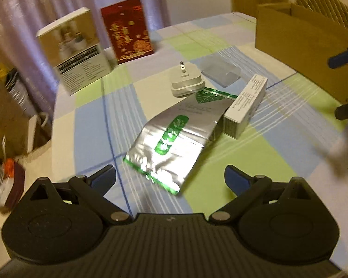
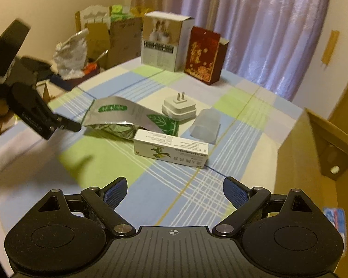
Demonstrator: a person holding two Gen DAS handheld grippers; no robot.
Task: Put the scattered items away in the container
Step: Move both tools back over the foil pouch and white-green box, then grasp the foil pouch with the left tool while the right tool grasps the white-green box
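I see a table under a checked cloth (image 1: 92, 106) of blue, green and cream, with lilac curtains (image 2: 255, 27) behind and bags and cartons piled on the floor at the left. At the far edge stand a white box (image 1: 76, 48) and a red box (image 1: 127, 30), both upright. A cardboard carton (image 1: 299, 46) stands open at the right edge.

The scattered things lie mid-table. The foil pouch (image 1: 174, 136) lies flat, its long axis running from near my left gripper (image 1: 170, 178) away toward the plug (image 1: 186, 81), whose prongs point up. A slim box (image 2: 171, 150) lies on its side, touching the pouch, its long axis crosswise in the right view. A clear lid (image 2: 205, 125) sits just beside the plug.

My left gripper's fingers are spread wide above the pouch's near end. My right gripper (image 2: 175, 192) is likewise spread, holding nothing, over bare cloth near the slim box.
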